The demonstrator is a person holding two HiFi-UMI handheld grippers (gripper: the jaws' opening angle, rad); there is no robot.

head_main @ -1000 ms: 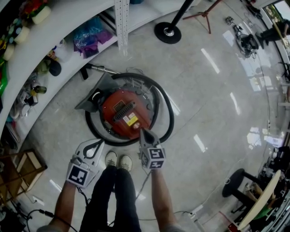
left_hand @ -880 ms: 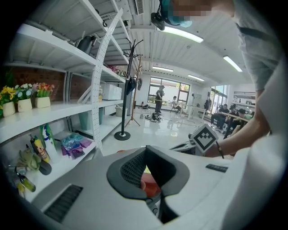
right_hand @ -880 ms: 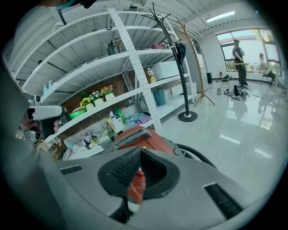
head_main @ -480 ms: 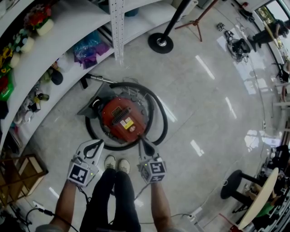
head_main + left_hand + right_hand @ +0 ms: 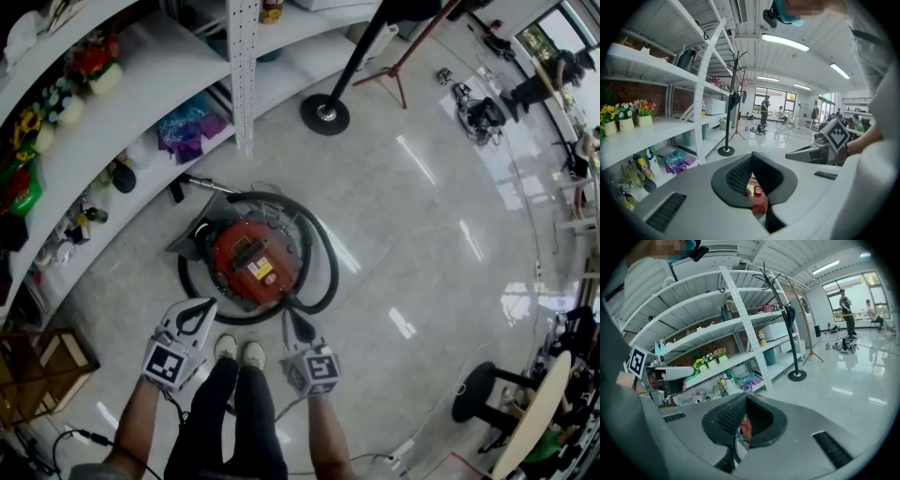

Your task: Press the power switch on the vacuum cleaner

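Down on the glossy pale floor (image 5: 422, 234), just beside the white metal shelving (image 5: 141, 103): a round red canister vacuum cleaner (image 5: 251, 262), ringed by its coiled black hose (image 5: 332, 272). Left grey two-jaw gripper (image 5: 206, 304): jaws closed tip to tip, clamping nothing, held near the hose's near side but apart from it. Right grey two-jaw gripper (image 5: 288, 315): jaws together as well, empty, tips right at the hose by the canister's near edge, contact unclear. Red body glimpsed through the loop of each closed pair of jaws.

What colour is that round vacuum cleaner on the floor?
The vacuum cleaner is red, with a yellow label on top; the head view shows it best.
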